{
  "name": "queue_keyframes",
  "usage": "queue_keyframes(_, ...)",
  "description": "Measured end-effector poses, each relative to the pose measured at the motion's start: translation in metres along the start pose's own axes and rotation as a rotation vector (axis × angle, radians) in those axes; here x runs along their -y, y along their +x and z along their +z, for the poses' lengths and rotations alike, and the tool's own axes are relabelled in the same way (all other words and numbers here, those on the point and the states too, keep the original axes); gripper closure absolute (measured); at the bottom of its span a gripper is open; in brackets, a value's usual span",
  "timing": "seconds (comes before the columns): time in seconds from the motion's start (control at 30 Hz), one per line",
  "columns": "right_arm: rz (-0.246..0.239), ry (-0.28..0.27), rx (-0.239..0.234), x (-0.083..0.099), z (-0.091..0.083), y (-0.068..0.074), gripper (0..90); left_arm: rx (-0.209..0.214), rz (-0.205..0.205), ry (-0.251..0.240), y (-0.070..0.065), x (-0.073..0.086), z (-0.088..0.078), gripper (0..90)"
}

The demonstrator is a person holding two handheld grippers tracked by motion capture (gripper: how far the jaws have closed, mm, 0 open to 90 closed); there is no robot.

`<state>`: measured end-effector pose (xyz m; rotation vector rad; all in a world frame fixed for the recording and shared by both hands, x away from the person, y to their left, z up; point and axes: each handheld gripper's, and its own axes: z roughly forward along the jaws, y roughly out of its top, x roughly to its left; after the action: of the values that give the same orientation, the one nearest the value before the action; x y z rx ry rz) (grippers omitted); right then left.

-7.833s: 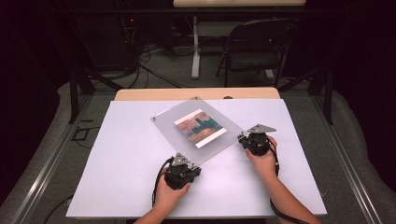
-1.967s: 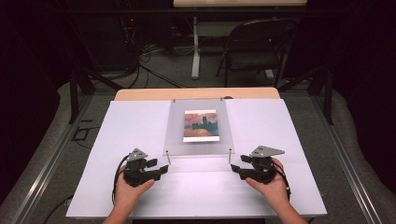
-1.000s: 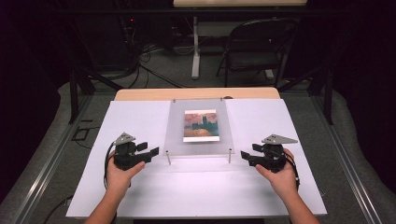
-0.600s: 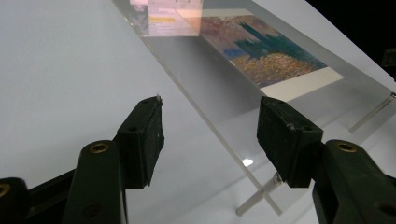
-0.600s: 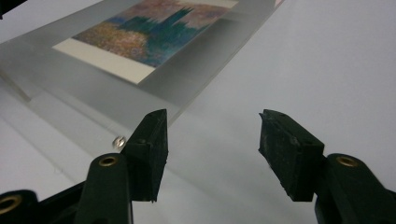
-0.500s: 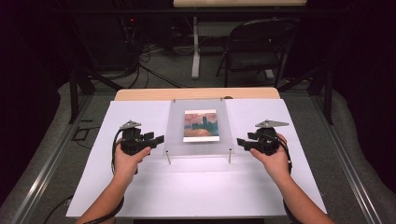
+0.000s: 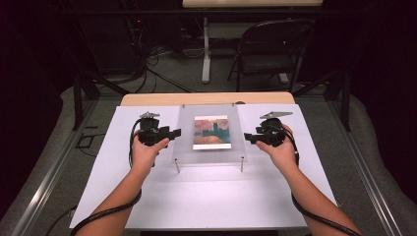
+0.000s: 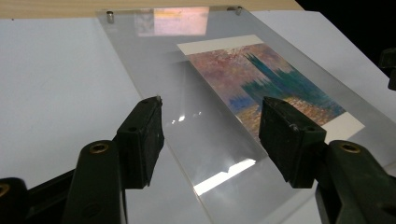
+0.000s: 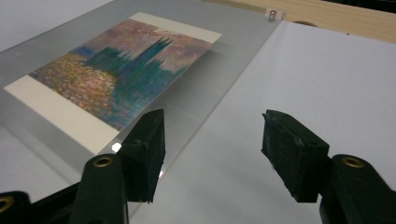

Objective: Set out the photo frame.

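A clear acrylic panel (image 7: 186, 129) lies flat on the white table (image 7: 206, 196), with a painted print (image 7: 211, 132) of blue towers over orange water under it. Small metal posts (image 7: 177, 166) stand at its corners. My left gripper (image 7: 175, 132) is at the panel's left side and points in at it. Its jaws are open and have just been opening a little. In the left gripper view (image 8: 212, 103) the panel's edge (image 8: 154, 107) runs beneath the gap, unpinched. My right gripper (image 7: 247, 137) mirrors it at the right side. It is open and has also just been opening, with the edge (image 9: 219, 100) below the gap (image 9: 214, 116).
A wooden strip (image 7: 206, 98) borders the table's far edge just behind the panel. A folding chair (image 7: 268, 49) and floor cables stand beyond. Cables trail from both grippers along the forearms. White table surface stretches in front of the panel and at both sides.
Both hands have moved away from the person along the panel's sides, from near its front corners to about mid-length. The panel, askew in the oldest frame, lies square to the table.
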<state>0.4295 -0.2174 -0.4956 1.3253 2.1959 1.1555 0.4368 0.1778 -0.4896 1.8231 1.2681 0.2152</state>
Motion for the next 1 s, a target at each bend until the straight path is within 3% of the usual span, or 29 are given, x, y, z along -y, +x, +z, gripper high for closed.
queue_keyframes(0.33,-0.004,0.006,0.002,-0.023,0.018,-0.005,36.9,0.009,-0.030,0.039,0.005,-0.020,0.026,42.7)
queue_keyframes(0.5,0.019,0.008,0.002,-0.031,0.030,-0.007,36.3,-0.019,-0.049,0.050,0.007,-0.027,0.039,40.2)
queue_keyframes(0.73,0.085,0.014,-0.024,-0.037,0.048,-0.011,36.3,-0.054,-0.024,0.067,0.012,-0.032,0.051,39.5)
queue_keyframes(1.0,0.096,0.054,-0.031,-0.035,0.068,-0.010,36.5,-0.049,-0.065,0.087,0.023,-0.029,0.063,38.6)
